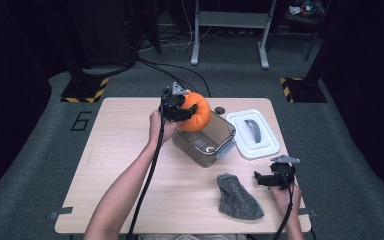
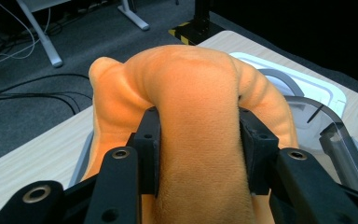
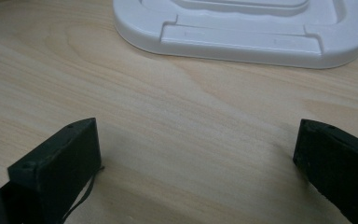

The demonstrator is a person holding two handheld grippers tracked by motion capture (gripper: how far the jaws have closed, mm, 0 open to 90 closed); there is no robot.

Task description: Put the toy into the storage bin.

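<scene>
On the wooden worktop (image 1: 130, 165) near the middle sits a clear bin (image 1: 205, 140), its white lid (image 1: 252, 134) lying flat just to its right. Orange plush pumpkin (image 1: 197, 111) hangs over the bin's far-left rim, off the worktop. Grey sock (image 1: 237, 196) lies near the front edge. Left gripper (image 1: 180, 107): jaws clamped on a fold of the pumpkin. Right gripper (image 1: 265, 179) rests beside the sock, jaws wide apart, nothing between them.
</scene>
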